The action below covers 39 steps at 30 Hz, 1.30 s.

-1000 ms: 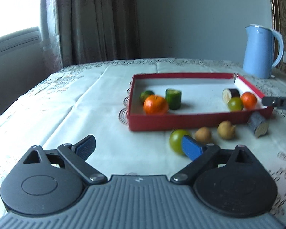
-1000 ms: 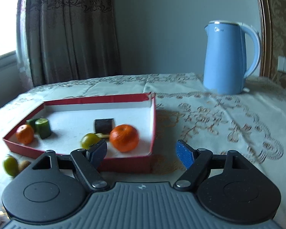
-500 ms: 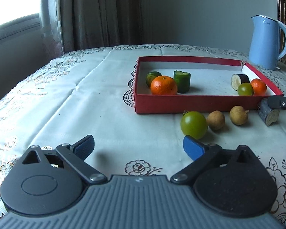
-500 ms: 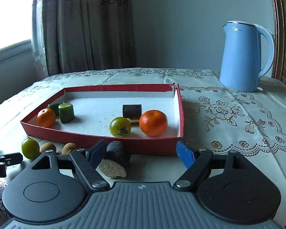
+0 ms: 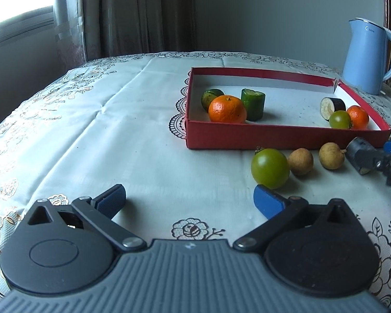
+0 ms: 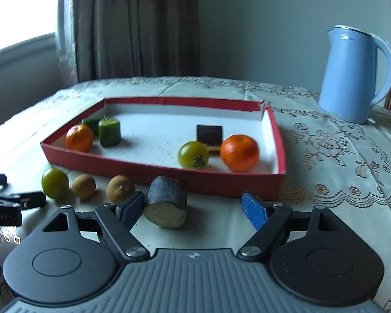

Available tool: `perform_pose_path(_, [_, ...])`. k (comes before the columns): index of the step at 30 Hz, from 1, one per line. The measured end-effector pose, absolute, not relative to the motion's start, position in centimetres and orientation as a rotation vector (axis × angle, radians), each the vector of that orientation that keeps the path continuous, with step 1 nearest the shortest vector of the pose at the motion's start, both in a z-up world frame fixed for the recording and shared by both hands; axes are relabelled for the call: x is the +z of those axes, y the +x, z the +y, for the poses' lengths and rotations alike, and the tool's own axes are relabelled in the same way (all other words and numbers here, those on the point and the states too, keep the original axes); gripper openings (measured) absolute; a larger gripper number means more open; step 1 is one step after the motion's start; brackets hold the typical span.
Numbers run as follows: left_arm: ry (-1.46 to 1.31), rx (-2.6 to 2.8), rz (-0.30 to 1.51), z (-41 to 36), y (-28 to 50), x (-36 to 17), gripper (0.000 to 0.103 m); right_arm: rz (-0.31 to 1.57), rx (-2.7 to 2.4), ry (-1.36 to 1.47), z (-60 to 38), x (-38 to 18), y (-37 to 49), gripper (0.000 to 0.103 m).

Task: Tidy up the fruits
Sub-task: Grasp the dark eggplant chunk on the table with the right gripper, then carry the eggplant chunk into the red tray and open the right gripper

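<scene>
A cream lace-patterned tablecloth [image 5: 133, 130] is seen beneath brown curtains [image 5: 133, 13], grey wall [image 6: 260, 26]; left gripper [image 5: 189, 198] and right gripper [image 6: 193, 207] are spread, nothing held

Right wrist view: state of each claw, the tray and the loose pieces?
Left claw: open, empty.
Right claw: open, around nothing.
Red cardboard tray: lidless, holding six pieces.
Dark cut eggplant chunk: on its side, outside tray.
Green round tomato: on cloth, outside tray.
Blue electric kettle: upright, lid shut.

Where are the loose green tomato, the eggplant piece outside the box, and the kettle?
green tomato [image 5: 270, 168], left wrist view, front skin.
eggplant piece [image 6: 166, 198], right wrist view, dark skin.
kettle [image 6: 348, 78], right wrist view, body.
</scene>
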State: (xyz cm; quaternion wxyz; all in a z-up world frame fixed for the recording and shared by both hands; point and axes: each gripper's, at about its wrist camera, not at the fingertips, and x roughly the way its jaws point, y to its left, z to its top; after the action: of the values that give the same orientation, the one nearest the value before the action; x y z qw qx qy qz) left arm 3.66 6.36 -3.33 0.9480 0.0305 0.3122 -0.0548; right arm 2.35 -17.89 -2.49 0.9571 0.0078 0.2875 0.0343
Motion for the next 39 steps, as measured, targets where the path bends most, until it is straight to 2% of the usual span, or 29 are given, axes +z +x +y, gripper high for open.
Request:
perform_pose_path(13, [0.046,-0.116,0.642,6.5,3.8,-3.4,0.103,0.634,0.025,0.068,-17.6,-3.0,3.7,0.081])
perform_pose_path(14, [0.046,-0.116,0.642,6.5,3.8,-3.4,0.103,0.633,0.029,0.07,-17.6,-3.0,3.7,0.072])
perform_pose_path(18, [0.046,-0.116,0.642,6.5,3.8,-3.4,0.103,0.627,0.059,0.055,-17.2,-3.0,3.6,0.051])
perform_pose_path(19, [0.046,-0.116,0.642,6.5,3.8,-3.4,0.103,0.624,0.072,0.05,-17.1,-2.9,3.5,0.044])
perform_pose_path(20, [0.046,-0.116,0.642,6.5,3.8,-3.4,0.103,0.621,0.085,0.049,-17.0,-2.9,3.3,0.039])
perform_pose_path(22, [0.046,-0.116,0.642,6.5,3.8,-3.4,0.103,0.618,0.095,0.051,-17.0,-2.9,3.2,0.036])
perform_pose_path(39, [0.046,-0.116,0.641,6.5,3.8,-3.4,0.103,0.497,0.115,0.015,-16.6,-1.7,1.3,0.034])
